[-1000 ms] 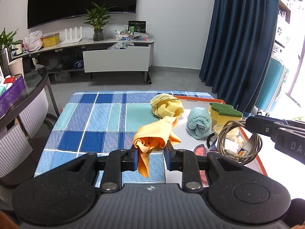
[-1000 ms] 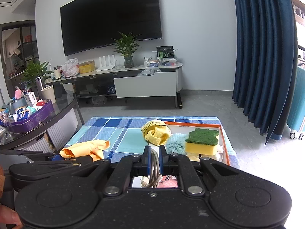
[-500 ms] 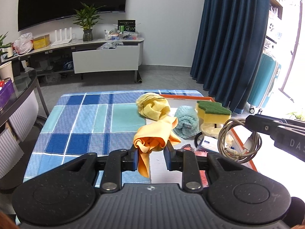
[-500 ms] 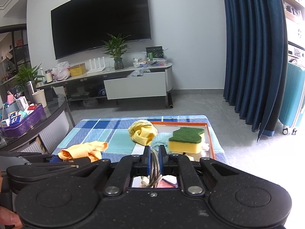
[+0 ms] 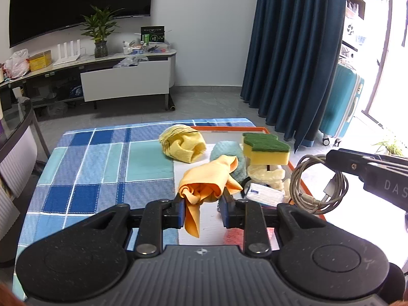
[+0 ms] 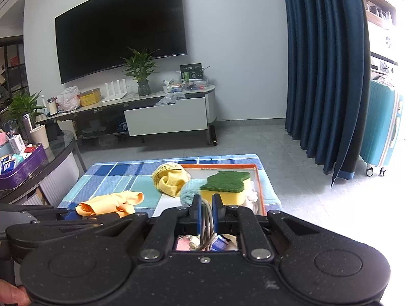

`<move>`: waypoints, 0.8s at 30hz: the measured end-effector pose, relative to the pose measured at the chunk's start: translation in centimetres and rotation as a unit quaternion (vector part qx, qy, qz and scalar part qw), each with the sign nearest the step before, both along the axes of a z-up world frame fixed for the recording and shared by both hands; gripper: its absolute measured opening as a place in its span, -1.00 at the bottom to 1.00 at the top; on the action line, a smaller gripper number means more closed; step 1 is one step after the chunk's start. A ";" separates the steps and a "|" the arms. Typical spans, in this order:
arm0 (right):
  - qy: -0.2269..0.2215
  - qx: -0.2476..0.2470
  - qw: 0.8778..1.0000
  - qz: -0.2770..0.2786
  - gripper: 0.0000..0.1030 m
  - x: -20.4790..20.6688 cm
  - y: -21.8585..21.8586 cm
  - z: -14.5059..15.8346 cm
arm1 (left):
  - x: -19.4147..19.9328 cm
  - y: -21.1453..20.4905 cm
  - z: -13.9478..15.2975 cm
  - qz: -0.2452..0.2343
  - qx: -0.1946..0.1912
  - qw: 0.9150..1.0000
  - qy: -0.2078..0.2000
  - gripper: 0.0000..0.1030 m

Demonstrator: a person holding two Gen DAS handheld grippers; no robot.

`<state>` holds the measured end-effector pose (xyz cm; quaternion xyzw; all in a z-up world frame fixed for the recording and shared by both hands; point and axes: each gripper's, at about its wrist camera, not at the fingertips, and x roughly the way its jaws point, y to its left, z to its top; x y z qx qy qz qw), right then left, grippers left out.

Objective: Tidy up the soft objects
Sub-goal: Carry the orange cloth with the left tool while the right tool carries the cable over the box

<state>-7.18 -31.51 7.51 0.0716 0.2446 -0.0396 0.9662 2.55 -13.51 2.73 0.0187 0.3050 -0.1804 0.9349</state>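
Left wrist view: the left gripper point(image 5: 200, 210) was seen clenched on a crumpled orange-yellow cloth point(image 5: 207, 182), one corner of which hung below the jaws while the bunched body stood above them. The cloth was held clear of the table, over the near edge of an orange-rimmed white tray point(image 5: 257, 129) that lay on a blue-checked tablecloth point(image 5: 102, 168). In the tray were seen a rolled yellow waffle-weave cloth point(image 5: 182, 144), a rolled teal towel point(image 5: 225, 150) and a yellow sponge with a green scouring face point(image 5: 265, 148), the sponge resting on pale crumpled material that could not be identified. To the right, a coiled grey charging cable point(image 5: 316, 186) was held aloft by the right gripper point(image 5: 331, 158).

Right wrist view: the right gripper point(image 6: 204, 213) was shown closed on the cable point(image 6: 205, 229), whose strands passed between the jaws; the orange-yellow cloth point(image 6: 109, 202) appeared at lower left.

The step in hand was judged to be the carrying of the cloth to a place among the soft items, with the cable kept apart as a non-soft thing. It would be done well if the cloth were lowered onto bare tray floor just beside the rolled towels and released only once its hanging corner had touched down, so that it settled in a heap and did not drape over the rim. The cable was best kept well clear, lest its loops snag the cloth.
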 end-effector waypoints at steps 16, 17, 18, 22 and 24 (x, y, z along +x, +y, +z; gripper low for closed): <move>0.001 -0.001 1.000 -0.011 -0.79 1.7 -1.5 0.4 | 1.8 -1.5 -0.5 -0.009 0.006 1.000 0.013 -0.47; 0.001 -0.001 1.000 -0.011 -0.79 1.8 -1.6 0.5 | 2.0 -1.5 -0.5 -0.009 0.005 1.000 0.014 -0.47; 0.000 0.000 1.000 -0.010 -0.79 2.1 -1.7 0.6 | 2.1 -1.6 -0.5 -0.009 0.005 1.000 0.016 -0.47; 0.000 -0.001 1.000 -0.009 -0.79 2.8 -1.8 0.9 | 2.7 -1.8 -0.4 -0.010 0.005 1.000 0.021 -0.47; 0.000 0.000 1.000 -0.008 -0.79 3.2 -1.8 1.0 | 3.0 -1.9 -0.4 -0.010 0.006 1.000 0.021 -0.47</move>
